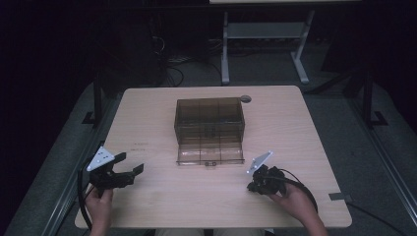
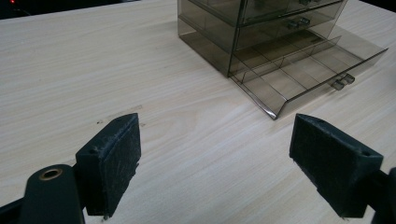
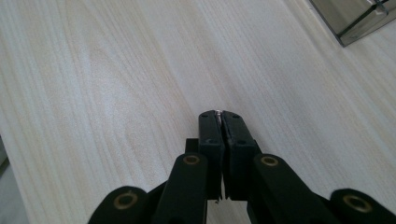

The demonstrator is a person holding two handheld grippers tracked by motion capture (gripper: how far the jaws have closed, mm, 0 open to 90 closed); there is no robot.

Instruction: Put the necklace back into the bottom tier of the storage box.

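Smoky clear drawer box [image 1: 209, 118], bottom drawer [image 1: 210, 155] pulled open, mid-table.

You've got a light wood-grain desk [image 1: 162, 105] with a round grommet hole [image 1: 245, 99] near its far edge. Behind it a white metal frame [image 1: 265, 34] stands on dark grey floor [image 1: 339, 118], with loose cables [image 1: 169, 61] beside it. A grey tape patch [image 1: 340, 197] sits at the desk's right corner.
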